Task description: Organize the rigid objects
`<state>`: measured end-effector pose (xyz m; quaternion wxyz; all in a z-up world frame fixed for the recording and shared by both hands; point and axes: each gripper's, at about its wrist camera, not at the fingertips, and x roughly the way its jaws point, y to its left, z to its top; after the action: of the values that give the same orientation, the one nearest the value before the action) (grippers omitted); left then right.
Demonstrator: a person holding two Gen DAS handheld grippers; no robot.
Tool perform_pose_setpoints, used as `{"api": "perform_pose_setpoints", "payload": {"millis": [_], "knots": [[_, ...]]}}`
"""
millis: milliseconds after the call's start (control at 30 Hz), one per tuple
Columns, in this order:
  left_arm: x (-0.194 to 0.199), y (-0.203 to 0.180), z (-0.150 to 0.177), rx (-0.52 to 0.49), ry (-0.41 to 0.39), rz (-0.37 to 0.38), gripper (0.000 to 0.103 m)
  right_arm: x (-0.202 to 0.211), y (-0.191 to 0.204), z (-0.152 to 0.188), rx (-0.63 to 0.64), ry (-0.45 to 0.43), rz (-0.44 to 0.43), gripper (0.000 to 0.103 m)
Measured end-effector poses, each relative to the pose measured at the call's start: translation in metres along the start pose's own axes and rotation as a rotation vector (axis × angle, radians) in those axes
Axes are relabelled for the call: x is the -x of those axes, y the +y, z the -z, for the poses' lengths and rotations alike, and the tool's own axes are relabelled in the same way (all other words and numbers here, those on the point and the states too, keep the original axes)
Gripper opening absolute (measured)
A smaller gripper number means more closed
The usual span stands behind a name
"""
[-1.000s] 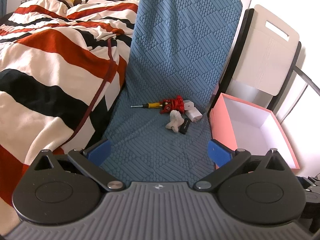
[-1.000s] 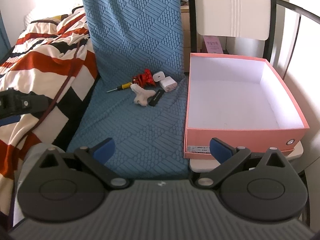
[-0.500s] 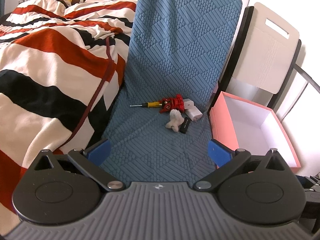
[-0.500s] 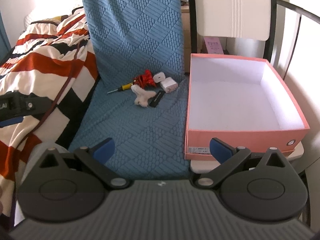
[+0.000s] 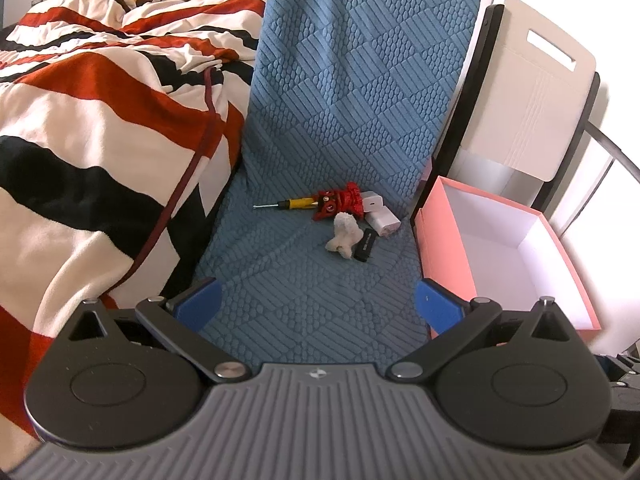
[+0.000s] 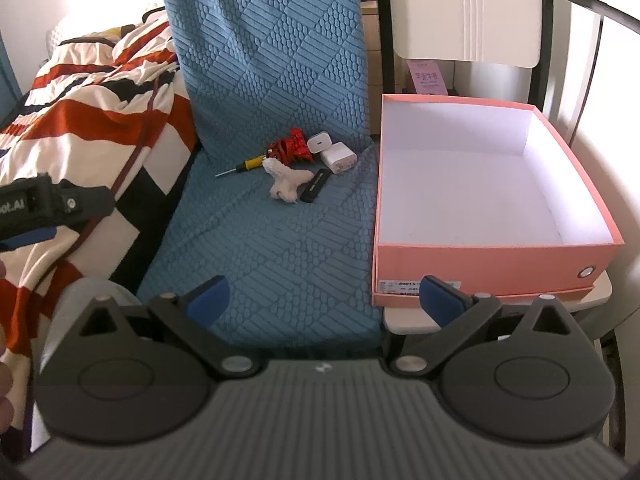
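A cluster of small objects lies at the back of a blue textured chair seat (image 5: 304, 280): a yellow screwdriver (image 5: 286, 204), a red toy (image 5: 340, 204), a white charger (image 5: 383, 219), a white coral-like piece (image 5: 343, 235) and a black stick (image 5: 364, 245). They also show in the right wrist view: the screwdriver (image 6: 244, 166), red toy (image 6: 290, 149), charger (image 6: 338, 157), white piece (image 6: 286, 179) and black stick (image 6: 315, 186). An empty pink box (image 6: 480, 184) stands to their right. My left gripper (image 5: 318, 306) and right gripper (image 6: 324, 298) are open, empty and well short of the objects.
A striped red, black and white blanket (image 5: 88, 152) covers the bed on the left. A white folding chair back (image 6: 464, 8) with a black frame stands behind the box. The left gripper (image 6: 44, 208) shows at the left edge of the right wrist view.
Both grippers have drifted slightly; the left gripper has moved up a little in the right wrist view. The objects have not moved.
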<state>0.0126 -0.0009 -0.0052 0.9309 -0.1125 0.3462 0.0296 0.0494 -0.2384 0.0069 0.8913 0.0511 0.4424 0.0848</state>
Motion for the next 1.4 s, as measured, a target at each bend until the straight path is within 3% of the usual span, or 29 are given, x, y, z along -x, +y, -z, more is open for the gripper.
{"api": "perform_pose_setpoints", "payload": {"millis": [433, 900, 1133, 1300, 1400], "knots": [[-0.015, 0.003, 0.002, -0.008, -0.005, 0.014, 0.103, -0.011, -0.002, 0.002, -0.009, 0.022, 0.007, 0.103], [-0.064, 0.013, -0.005, -0.041, -0.006, -0.011, 0.103, -0.049, 0.001, -0.003, 0.002, 0.017, 0.008, 0.103], [-0.106, 0.016, -0.009, -0.085, -0.037, -0.016, 0.103, -0.072, 0.012, -0.012, 0.026, 0.016, 0.010, 0.103], [-0.140, 0.025, -0.012, -0.060, -0.045, -0.005, 0.103, -0.089, 0.014, -0.019, 0.046, -0.002, -0.016, 0.103], [-0.162, 0.032, -0.013, -0.040, -0.036, -0.043, 0.103, -0.098, 0.017, -0.023, 0.062, 0.004, -0.022, 0.103]]}}
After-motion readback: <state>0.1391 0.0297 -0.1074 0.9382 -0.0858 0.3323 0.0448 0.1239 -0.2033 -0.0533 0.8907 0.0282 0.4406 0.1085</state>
